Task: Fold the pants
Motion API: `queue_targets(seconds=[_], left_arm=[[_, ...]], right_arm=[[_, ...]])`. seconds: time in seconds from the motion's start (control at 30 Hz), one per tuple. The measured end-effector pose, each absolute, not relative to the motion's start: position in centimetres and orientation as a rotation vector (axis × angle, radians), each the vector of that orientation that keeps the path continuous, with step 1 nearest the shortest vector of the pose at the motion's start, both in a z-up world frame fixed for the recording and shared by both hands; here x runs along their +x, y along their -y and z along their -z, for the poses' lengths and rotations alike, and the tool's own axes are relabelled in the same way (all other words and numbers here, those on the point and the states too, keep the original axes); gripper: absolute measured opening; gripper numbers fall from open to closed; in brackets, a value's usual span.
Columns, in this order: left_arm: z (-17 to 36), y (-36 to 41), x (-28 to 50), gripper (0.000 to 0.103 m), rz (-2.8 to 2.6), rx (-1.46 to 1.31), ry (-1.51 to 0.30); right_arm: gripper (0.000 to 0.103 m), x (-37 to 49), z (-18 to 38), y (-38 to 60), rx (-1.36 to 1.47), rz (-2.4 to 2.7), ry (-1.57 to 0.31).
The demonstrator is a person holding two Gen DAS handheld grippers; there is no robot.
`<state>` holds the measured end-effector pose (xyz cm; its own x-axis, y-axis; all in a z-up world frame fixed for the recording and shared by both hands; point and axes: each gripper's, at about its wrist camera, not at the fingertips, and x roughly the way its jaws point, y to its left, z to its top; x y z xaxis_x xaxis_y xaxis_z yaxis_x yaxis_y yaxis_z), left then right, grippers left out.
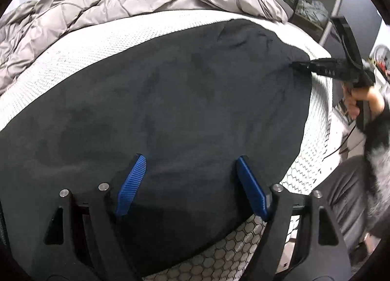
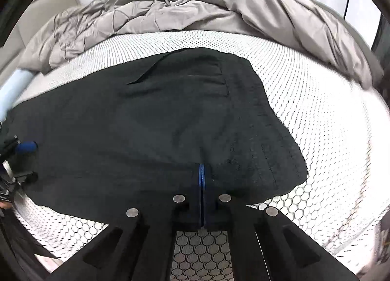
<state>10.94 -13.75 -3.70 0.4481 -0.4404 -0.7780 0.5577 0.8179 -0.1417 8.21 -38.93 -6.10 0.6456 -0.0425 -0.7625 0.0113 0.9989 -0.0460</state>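
Dark pants [image 1: 185, 91] lie spread flat on the white mesh mattress [image 1: 97, 44]. My left gripper [image 1: 191, 159] hovers over their near part, its blue pads [image 1: 131, 183] wide apart with nothing pinched between them. It also shows at the left edge of the right wrist view as the left gripper [image 2: 28, 160], open. My right gripper [image 2: 201, 169] has its pads pressed together on the near edge of the pants [image 2: 158, 122], and the cloth puckers toward the tip. From the left wrist view, the right gripper [image 1: 296, 64] bites the pants' right edge.
A rumpled grey comforter [image 1: 109, 0] is bunched along the far side of the bed, also seen as the comforter [image 2: 195, 8]. A hand [image 1: 355, 100] in a fuzzy sleeve holds the right gripper past the mattress edge. Shelving [image 1: 314, 0] stands at the far right.
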Motion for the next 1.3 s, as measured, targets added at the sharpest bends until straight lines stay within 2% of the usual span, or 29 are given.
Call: queue_targets(seconds=[0.13, 0.3, 0.4, 0.5, 0.67, 0.8, 0.87, 0.97, 1.13, 1.3], left_arm=[[3.1, 12.7, 12.9, 0.075, 0.55, 0.033, -0.883], [4.6, 13.4, 15.4, 0.075, 0.529, 0.057, -0.975], [4.6, 12.7, 15.3, 0.075, 0.515, 0.086, -0.989], [4.7, 11.7, 15.2, 0.075, 0.492, 0.085, -0.995], [4.5, 11.2, 15.1, 0.076, 0.467, 0.101, -0.984], [2.4, 10.1, 15.5, 0.076, 0.456, 0.052, -0.898], [2.6, 9.7, 16.6, 0.076, 0.418, 0.048, -0.918], [5.0, 8.6, 18.5, 0.076, 0.347, 0.028, -1.02], [4.0, 8.8, 18.1, 0.076, 0.357, 0.043, -0.987], [2.6, 9.6, 20.3, 0.076, 0.367, 0.061, -0.941]], right_arm=[[0.001, 8.8, 4.5, 37.8, -0.003, -0.051, -0.77], [0.003, 12.9, 7.4, 35.8, -0.077, -0.089, -0.901], [0.003, 12.5, 6.3, 37.8, -0.059, 0.016, -0.85], [0.002, 11.9, 6.0, 40.8, 0.101, -0.016, -0.831], [0.0, 11.9, 6.0, 40.3, 0.049, 0.0, -0.831], [0.008, 11.7, 4.1, 39.5, -0.002, 0.064, -0.737], [0.01, 12.5, 4.4, 39.6, -0.032, 0.112, -0.763], [0.01, 13.4, 6.4, 41.0, -0.063, 0.183, -0.845], [0.011, 12.3, 4.5, 41.6, 0.118, 0.093, -0.763], [0.011, 17.0, 4.2, 36.7, -0.007, 0.022, -0.796]])
